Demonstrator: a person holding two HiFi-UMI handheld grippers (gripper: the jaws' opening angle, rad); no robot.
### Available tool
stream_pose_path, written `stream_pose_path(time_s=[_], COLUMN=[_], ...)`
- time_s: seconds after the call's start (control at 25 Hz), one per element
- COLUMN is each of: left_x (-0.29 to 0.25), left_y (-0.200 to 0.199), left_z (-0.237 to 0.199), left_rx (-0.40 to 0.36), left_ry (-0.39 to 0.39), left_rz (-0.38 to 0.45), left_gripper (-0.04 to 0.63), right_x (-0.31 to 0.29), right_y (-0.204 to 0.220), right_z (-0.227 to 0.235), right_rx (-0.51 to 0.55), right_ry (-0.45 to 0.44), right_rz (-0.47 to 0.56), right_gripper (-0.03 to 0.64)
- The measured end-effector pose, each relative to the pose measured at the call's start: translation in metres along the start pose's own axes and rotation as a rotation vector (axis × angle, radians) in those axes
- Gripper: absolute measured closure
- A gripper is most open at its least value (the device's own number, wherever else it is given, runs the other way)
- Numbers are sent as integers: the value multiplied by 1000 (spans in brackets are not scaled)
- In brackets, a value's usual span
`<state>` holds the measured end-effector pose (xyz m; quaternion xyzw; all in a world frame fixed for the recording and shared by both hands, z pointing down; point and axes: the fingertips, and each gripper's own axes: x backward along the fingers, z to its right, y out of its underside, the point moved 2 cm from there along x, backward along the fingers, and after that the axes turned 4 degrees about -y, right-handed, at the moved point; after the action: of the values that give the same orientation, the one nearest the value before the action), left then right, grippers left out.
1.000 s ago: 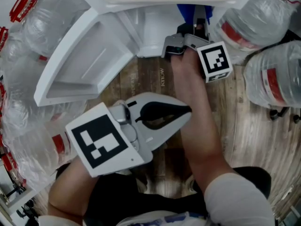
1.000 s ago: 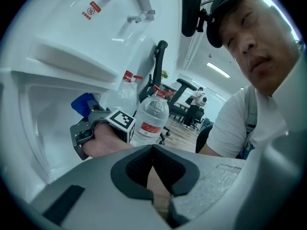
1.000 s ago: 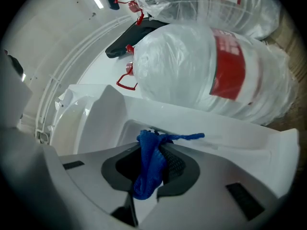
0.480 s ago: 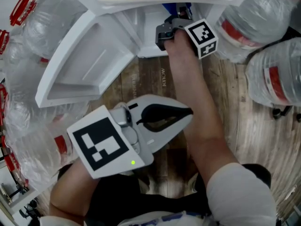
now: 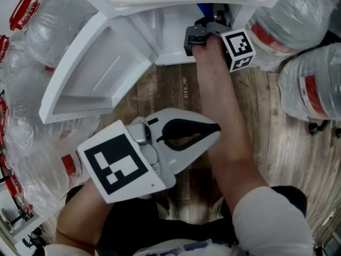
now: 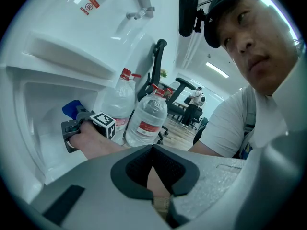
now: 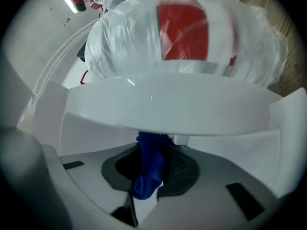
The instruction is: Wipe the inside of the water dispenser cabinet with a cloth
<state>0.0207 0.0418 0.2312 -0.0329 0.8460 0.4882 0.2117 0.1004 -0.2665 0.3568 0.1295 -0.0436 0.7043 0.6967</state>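
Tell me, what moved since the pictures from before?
The right gripper, shut on the blue cloth, slid left and deeper into the cabinet, then came back a little to the right, as if wiping. Nothing was picked up or let go. The left gripper stayed shut and empty, and the cabinet door and the water bottles did not move.

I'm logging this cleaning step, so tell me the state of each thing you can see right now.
right claw, shut on the blue cloth, reaching into the cabinet
blue cloth, bunched, pinched in the right claw
left claw, shut, empty, away from the cabinet
cabinet door, swung open
water bottles, upright, red caps on
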Motion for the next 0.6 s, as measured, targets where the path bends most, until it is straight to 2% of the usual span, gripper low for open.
stream_pose_path(time_s=[0.28,0.6], left_x=[-3,-1], left_y=[-2,-6], left_z=[3,4], left_rx=[-22,-30], left_ry=[11,9], left_rz=[9,21], left_gripper=[598,598], right_x=[37,72], right_y=[-7,-15], right_z=[-18,-15], right_rx=[94,244], right_ry=[-11,23], right_rz=[28,-18], right_gripper=[548,548])
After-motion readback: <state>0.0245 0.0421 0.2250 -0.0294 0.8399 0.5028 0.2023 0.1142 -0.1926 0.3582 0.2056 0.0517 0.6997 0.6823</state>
